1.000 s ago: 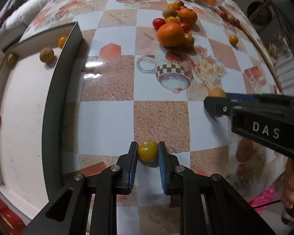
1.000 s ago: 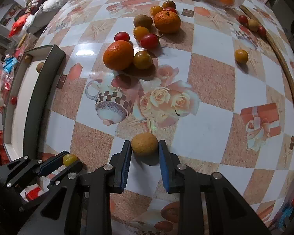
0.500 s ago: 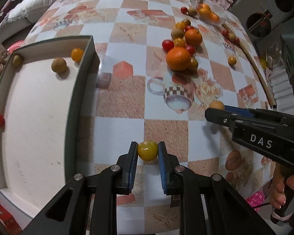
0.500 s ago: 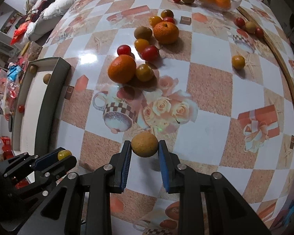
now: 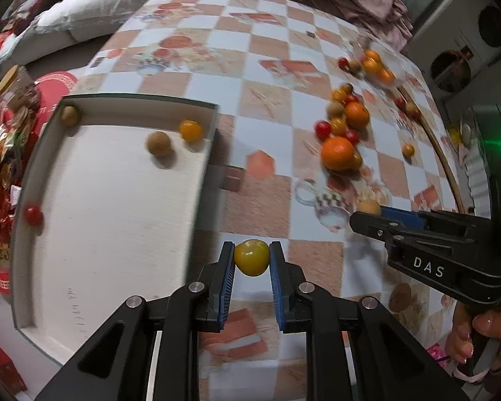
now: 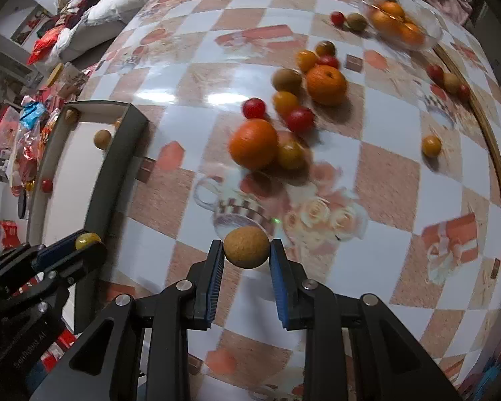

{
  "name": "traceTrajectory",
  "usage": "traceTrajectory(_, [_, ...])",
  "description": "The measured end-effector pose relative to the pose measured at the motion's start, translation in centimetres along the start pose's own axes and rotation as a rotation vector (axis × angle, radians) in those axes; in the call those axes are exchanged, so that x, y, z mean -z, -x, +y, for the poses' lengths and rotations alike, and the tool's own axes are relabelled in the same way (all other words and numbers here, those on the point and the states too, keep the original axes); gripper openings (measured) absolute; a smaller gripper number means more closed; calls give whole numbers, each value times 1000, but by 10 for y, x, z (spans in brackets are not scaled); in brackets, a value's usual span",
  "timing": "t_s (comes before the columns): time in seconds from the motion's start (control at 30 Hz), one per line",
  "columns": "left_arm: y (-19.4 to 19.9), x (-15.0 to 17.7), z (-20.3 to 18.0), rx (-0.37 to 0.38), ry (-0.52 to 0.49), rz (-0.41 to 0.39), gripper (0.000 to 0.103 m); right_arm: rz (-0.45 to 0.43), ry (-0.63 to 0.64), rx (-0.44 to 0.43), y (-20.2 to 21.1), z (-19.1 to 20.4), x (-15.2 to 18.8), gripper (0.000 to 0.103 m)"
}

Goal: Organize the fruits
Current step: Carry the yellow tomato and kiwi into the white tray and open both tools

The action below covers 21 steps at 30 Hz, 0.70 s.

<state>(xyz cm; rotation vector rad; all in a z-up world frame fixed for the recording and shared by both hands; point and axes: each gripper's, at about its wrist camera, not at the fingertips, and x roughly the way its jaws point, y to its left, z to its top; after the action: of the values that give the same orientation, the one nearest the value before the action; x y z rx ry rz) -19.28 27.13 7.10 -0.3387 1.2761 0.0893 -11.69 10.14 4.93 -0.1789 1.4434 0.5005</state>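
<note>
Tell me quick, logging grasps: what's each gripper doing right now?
Left gripper: closed on the yellow tomato.
Right gripper: closed on the tan round fruit.

Each camera sits just behind its own claw, looking forward and down along the fingers at the checkered surface (image 5: pixel 267 100). The left view faces the tray (image 5: pixel 117 200) closely; the right view looks from farther right. Both share the tray and the fruit cluster (image 6: pixel 284 107).
</note>
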Motion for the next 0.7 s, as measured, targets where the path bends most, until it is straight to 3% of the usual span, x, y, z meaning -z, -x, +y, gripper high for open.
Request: traceTrajectory(0.7, [29, 11, 110, -107, 205, -78, 22, -11, 183, -68, -12, 111, -46, 30])
